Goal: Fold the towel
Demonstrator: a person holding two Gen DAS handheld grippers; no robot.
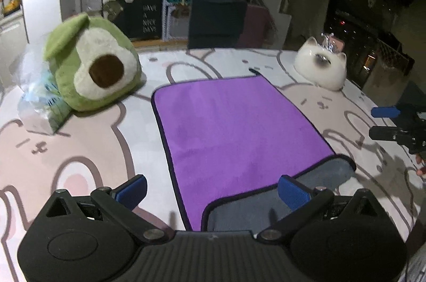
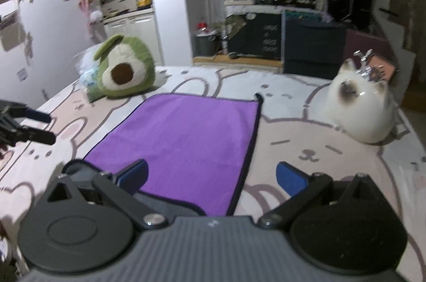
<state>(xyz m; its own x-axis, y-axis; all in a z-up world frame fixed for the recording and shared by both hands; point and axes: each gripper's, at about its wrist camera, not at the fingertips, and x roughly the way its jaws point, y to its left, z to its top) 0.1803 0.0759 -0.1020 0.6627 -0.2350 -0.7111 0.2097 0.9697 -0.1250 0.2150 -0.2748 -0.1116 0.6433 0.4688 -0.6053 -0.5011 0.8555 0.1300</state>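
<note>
A purple towel (image 1: 237, 127) with a dark hem lies flat on the table. Its near edge is turned over and shows the grey underside (image 1: 269, 204). My left gripper (image 1: 213, 192) is open, its blue pads either side of the towel's near edge, holding nothing. The towel also shows in the right wrist view (image 2: 183, 146), with the grey turned part (image 2: 162, 203) at its near left. My right gripper (image 2: 211, 179) is open above the towel's near right corner, empty. Each gripper appears at the other view's edge: the right one (image 1: 383, 122), the left one (image 2: 40, 127).
A green avocado plush (image 1: 93, 66) sits at the back left beside a plastic packet (image 1: 40, 101). A white cat-shaped ornament (image 1: 322, 66) stands at the back right. The table has a pink bunny-print cover (image 1: 80, 164). Chairs and shelves stand beyond the far edge.
</note>
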